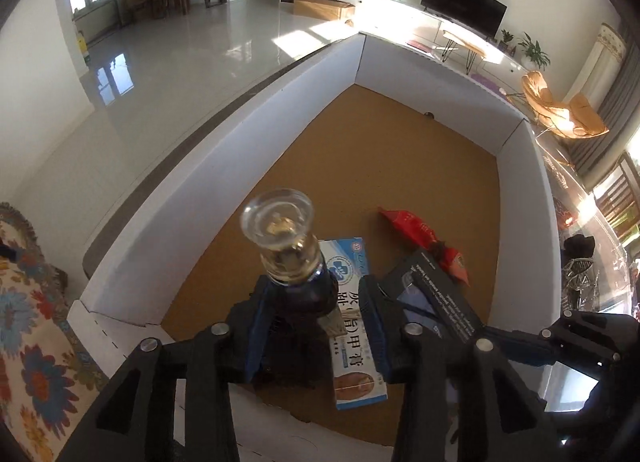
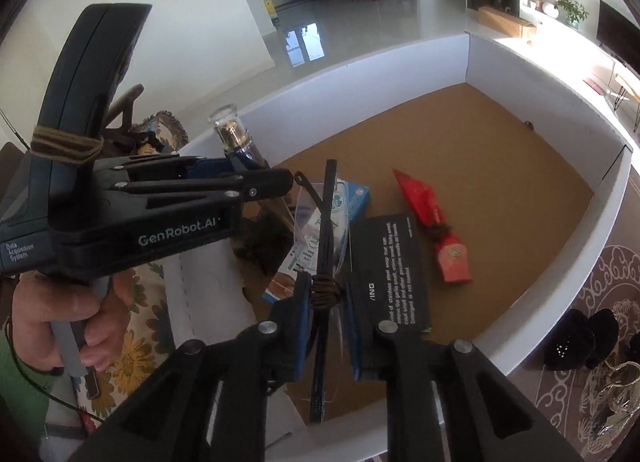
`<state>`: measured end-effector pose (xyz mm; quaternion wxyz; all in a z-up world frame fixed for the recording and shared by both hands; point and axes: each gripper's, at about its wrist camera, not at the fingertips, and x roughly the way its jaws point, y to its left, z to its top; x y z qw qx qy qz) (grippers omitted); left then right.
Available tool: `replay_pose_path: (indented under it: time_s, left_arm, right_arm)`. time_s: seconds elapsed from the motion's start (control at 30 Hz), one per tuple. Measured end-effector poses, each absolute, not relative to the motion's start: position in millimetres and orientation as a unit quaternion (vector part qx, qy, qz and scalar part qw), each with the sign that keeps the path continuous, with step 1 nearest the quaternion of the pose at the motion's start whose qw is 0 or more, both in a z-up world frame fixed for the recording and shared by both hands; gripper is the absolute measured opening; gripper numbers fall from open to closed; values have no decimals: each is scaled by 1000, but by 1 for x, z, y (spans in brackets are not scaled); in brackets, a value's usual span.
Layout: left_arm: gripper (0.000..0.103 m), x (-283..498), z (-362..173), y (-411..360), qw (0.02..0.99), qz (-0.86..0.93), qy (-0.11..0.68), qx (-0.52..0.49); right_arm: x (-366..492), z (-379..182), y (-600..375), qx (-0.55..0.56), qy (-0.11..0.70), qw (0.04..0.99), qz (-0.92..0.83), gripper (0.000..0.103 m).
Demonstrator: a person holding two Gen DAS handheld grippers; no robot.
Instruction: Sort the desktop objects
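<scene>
Two grippers over white tray (image 1: 224, 166). Left gripper (image 1: 312, 302) pinching bottle (image 1: 286, 240) by its dark lower body, mostly hidden. Right gripper (image 2: 328, 294) clamped on folded glasses (image 2: 326, 222), clear lenses hard to make out. Inside tray: blue box (image 1: 352, 322) partly covered, black box (image 2: 394, 270), red packet (image 2: 436, 230) toward right wall.

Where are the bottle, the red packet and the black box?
bottle (image 1: 285, 240), left wrist view, on its clear cap
red packet (image 2: 434, 222), right wrist view, on its middle
black box (image 2: 394, 270), right wrist view, on its printed top face
</scene>
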<state>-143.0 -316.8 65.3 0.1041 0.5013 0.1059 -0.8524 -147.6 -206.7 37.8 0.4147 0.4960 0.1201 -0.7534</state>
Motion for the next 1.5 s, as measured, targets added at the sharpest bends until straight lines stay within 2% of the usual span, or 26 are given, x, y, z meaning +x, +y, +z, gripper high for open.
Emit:
replay_pose_path:
  time_s: [0.03,0.07,0.1,0.17,0.23,0.4,0.43,0.47,0.5,0.6,0.77,1.0,1.13,1.3,1.4,1.5]
  left_arm:
    - [63,-143,64,-319,118,-854,103,497]
    - [66,-141,66,-321,126,-858,100,488]
    - [66,-138,69,-320,129,-862,99,481]
    - [66,-131,75,-316,130,-869,98,467]
    - [66,-120,84,-301,133,-880,79,450]
    - [68,-81,116,-230,77,-911,56,400]
    - [70,-72,121,-211,54,-917,58,391]
    - [77,-65,126,-189,27,-921,60,383]
    - [87,-56,129,-166,-1,-926,62,373]
    - [102,-27,124,-101,-87,-930,69,350]
    - [102,-19,64,-12,-141,-906,41,398]
    - [102,-37,-8,23,-90,-891,-30,444]
    - [102,-47,-25,8,-70,-886,-15,458]
    - [102,-44,-32,3,-59,-892,-31,447]
    - [103,-45,-33,2,-60,-892,-32,447]
    - [103,-45,-32,1,-58,-891,-31,449]
  right_arm:
    - [-149,37,-207,494,117,413,-756,40]
    - [-150,38,-205,490,112,413,-760,41]
    - [-150,41,-203,486,106,412,-764,43]
    - [-149,49,-191,474,95,409,-774,61]
    - [-146,60,-172,454,90,401,-791,70]
    - [-140,73,-91,414,73,347,-838,84]
    - [-138,72,-69,408,66,330,-849,87]
    - [-133,70,-43,402,60,312,-859,89]
    - [-128,66,-19,399,54,293,-868,89]
    - [-116,42,53,404,51,226,-885,90]
    - [-93,-11,146,450,71,112,-883,90]
    - [-70,-33,181,457,54,82,-884,90]
    - [-72,-42,175,457,52,84,-884,90]
    - [-77,-47,169,454,49,81,-886,92]
    - [-77,-52,172,455,45,74,-886,101]
    - [-76,-53,171,455,43,71,-887,103]
